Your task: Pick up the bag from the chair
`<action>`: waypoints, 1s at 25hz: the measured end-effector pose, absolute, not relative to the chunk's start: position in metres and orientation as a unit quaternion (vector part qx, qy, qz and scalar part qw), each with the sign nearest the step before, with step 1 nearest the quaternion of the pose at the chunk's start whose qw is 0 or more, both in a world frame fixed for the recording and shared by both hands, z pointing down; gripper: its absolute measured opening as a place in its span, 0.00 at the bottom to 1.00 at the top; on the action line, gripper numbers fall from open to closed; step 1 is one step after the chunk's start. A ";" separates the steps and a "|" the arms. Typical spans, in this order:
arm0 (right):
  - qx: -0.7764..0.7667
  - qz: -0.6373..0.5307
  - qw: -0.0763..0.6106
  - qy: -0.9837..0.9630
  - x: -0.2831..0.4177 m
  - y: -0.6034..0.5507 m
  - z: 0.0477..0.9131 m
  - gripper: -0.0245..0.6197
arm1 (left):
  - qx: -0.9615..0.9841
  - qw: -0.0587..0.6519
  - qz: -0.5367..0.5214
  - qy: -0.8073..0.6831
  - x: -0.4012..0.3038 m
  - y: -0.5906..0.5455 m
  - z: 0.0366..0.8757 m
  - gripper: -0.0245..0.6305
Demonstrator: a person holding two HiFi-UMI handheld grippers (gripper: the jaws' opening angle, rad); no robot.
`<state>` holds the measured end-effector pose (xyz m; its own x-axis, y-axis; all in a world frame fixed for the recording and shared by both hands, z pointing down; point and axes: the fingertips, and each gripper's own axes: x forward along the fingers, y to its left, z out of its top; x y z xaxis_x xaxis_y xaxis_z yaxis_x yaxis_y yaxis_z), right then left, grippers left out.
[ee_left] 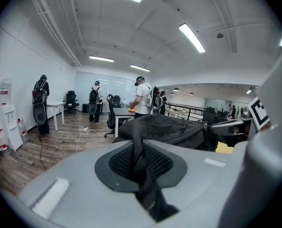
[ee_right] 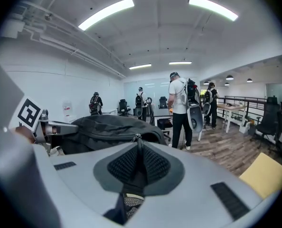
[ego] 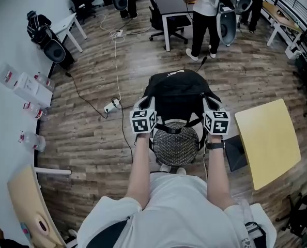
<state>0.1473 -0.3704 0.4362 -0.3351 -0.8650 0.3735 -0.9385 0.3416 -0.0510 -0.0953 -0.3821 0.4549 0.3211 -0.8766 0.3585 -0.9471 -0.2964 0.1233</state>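
A black backpack (ego: 177, 93) rests on a chair with a round mesh seat (ego: 175, 144) right in front of me. My left gripper (ego: 145, 107) is at the bag's left side and my right gripper (ego: 211, 107) at its right side. In the left gripper view the left gripper (ee_left: 138, 161) is shut on a black strap (ee_left: 145, 186) that runs up to the bag (ee_left: 172, 129). The right gripper (ee_right: 138, 164) is likewise shut on a dark strap (ee_right: 137, 175), just below a zipper pull of the bag (ee_right: 108, 126).
A yellow table top (ego: 270, 141) stands close on the right, with a dark flat object (ego: 234, 152) beside the chair. A power strip and cables (ego: 111, 106) lie on the wood floor to the left. People (ego: 204, 14), desks and office chairs (ego: 166, 22) fill the back.
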 end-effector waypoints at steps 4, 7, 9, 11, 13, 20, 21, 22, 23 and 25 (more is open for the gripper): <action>0.564 0.110 0.130 -0.808 0.148 -0.378 0.414 0.10 | 0.801 0.135 0.098 -0.575 -0.095 -0.392 0.430 0.11; 0.568 0.094 0.119 -0.809 0.146 -0.384 0.395 0.10 | 0.805 0.128 0.082 -0.573 -0.096 -0.398 0.414 0.11; 0.572 0.083 0.113 -0.809 0.145 -0.387 0.383 0.10 | 0.808 0.131 0.069 -0.570 -0.097 -0.402 0.405 0.11; 0.574 0.073 0.106 -0.808 0.145 -0.389 0.372 0.10 | 0.811 0.128 0.060 -0.568 -0.097 -0.405 0.397 0.11; 0.577 0.063 0.099 -0.808 0.145 -0.391 0.361 0.10 | 0.812 0.120 0.053 -0.569 -0.097 -0.408 0.388 0.11; 0.584 0.030 0.070 -0.808 0.140 -0.394 0.321 0.10 | 0.815 0.087 0.030 -0.571 -0.101 -0.416 0.348 0.11; 0.584 0.026 0.066 -0.808 0.140 -0.394 0.317 0.10 | 0.816 0.079 0.028 -0.572 -0.101 -0.416 0.342 0.11; 0.585 0.023 0.063 -0.808 0.140 -0.394 0.313 0.10 | 0.816 0.072 0.026 -0.573 -0.101 -0.417 0.336 0.11; 0.585 0.020 0.060 -0.808 0.141 -0.395 0.309 0.10 | 0.817 0.064 0.024 -0.573 -0.100 -0.418 0.330 0.11; 0.587 0.015 0.055 -0.807 0.142 -0.397 0.302 0.10 | 0.817 0.051 0.021 -0.573 -0.098 -0.419 0.320 0.11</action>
<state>0.1425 -0.3969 0.3024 -0.3041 -0.9467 0.1066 -0.9499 0.3098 0.0407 -0.0984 -0.4193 0.3201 0.3417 -0.9353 0.0916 -0.9395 -0.3374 0.0593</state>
